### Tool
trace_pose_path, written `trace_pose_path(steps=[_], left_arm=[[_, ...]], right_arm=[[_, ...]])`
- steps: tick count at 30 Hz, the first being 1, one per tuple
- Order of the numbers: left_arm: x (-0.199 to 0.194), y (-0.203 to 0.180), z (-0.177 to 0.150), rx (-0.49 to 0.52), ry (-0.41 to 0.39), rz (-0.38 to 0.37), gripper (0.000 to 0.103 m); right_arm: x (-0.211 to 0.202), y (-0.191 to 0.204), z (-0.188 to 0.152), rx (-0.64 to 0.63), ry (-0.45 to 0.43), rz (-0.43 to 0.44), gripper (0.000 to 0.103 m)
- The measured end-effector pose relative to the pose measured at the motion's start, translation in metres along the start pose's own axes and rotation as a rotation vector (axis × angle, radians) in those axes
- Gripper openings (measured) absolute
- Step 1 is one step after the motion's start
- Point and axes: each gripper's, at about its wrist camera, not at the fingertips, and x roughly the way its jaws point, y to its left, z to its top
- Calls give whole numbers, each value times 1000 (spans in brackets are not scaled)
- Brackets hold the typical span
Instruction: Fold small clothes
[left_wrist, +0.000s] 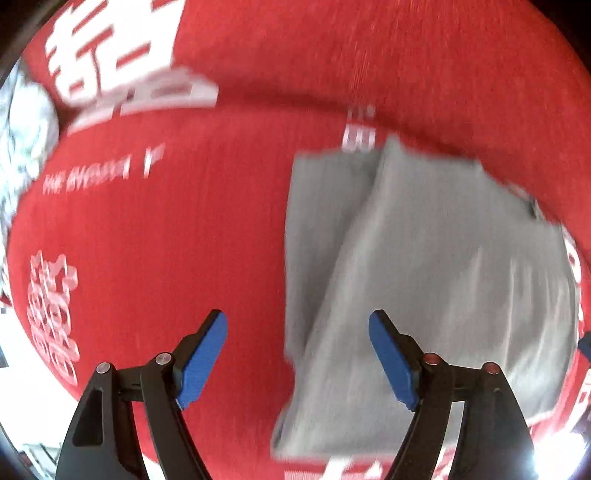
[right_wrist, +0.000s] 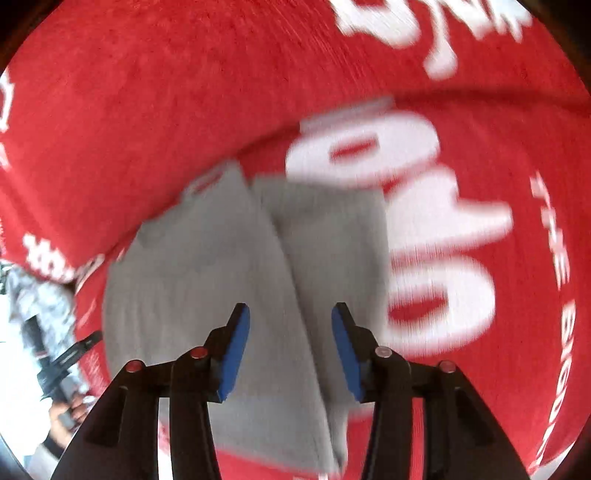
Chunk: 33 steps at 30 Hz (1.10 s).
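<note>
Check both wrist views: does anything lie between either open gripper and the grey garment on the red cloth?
Nothing visible does. The right gripper hangs open directly over the grey garment. The left gripper is open too, with the garment under its right finger and only bare red cloth on its left side.

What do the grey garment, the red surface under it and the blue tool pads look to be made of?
Grey garment: soft knit-like fabric, matte; it folds and creases, though blur hides the weave.
Red surface: looks like napped cloth, matte, with a fuzzy streaked texture and white print.
Blue pads: smooth and matte, probably rubber or plastic, on the black left tool.
</note>
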Motion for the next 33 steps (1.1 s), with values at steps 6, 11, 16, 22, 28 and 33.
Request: trace_pose_path(steps=[6,11,16,22,28,33], left_arm=[[14,8,-50,-50,72,-47,79],[20,4,-59,-25,49,-73,27],[20,4,-71,0,17,-73,26],[-1,22,-76,-1,32,-58,26],[-29,-1,-34,28,-78,-82,26],[8,-34,7,27,-70,-46,26]], right_arm=[[15,-14,-51,6,111,-7,48],[12,4,-61,-76,97,-55,7],[23,-31,-74,-3,123,-92,6],[-7,-38,-76,15,90,-148,7],[-22,-3,-50,-82,-26,-85,7],[17,20,-29,-109,-13,-65,7]])
